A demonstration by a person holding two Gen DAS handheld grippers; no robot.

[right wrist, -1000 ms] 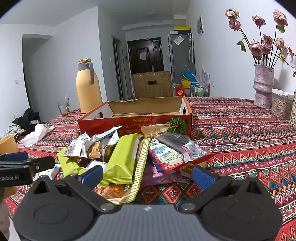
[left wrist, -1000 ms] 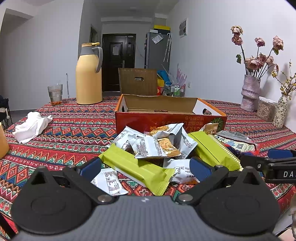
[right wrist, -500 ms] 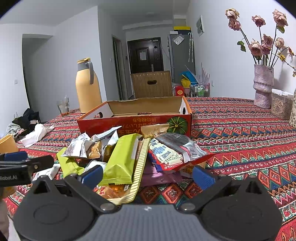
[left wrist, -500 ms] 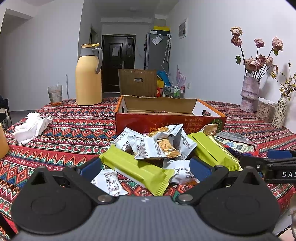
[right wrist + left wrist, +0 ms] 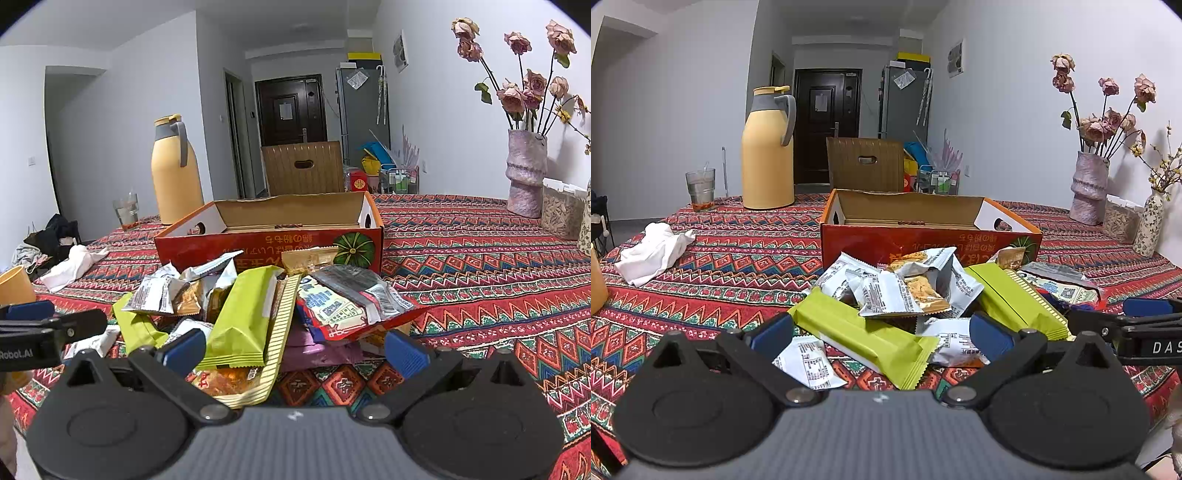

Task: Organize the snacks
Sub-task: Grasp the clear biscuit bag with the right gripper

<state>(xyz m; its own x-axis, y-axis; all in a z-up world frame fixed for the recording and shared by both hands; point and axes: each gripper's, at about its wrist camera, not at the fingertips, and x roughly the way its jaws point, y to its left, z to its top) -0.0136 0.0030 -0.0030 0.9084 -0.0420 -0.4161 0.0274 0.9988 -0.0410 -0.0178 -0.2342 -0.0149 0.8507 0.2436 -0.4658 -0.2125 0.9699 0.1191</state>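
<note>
The left wrist view shows the left gripper (image 5: pixel 881 334) with its blue-tipped fingers spread wide and holding nothing, low over a heap of snack packets (image 5: pixel 905 291) on a patterned tablecloth (image 5: pixel 720 266). A lime-green wafer packet (image 5: pixel 864 338) lies between the fingers, with a small white packet (image 5: pixel 809 363) just beside the left fingertip. Behind the heap stands an open orange cardboard box (image 5: pixel 923 243), its front wall touching the rear packets. A yellow thermos jug (image 5: pixel 768 151), a drinking glass (image 5: pixel 700 190) and a crumpled white cloth (image 5: pixel 652 253) sit farther left; a vase of dried roses (image 5: pixel 1089 188) is at the right.

In the right wrist view, the right gripper (image 5: pixel 295 347) is likewise spread wide and empty, just before a second green packet (image 5: pixel 243 317), a striped cream packet (image 5: pixel 280 332) and a red-edged packet (image 5: pixel 351 302). The same box (image 5: pixel 266 243) sits behind them.
</note>
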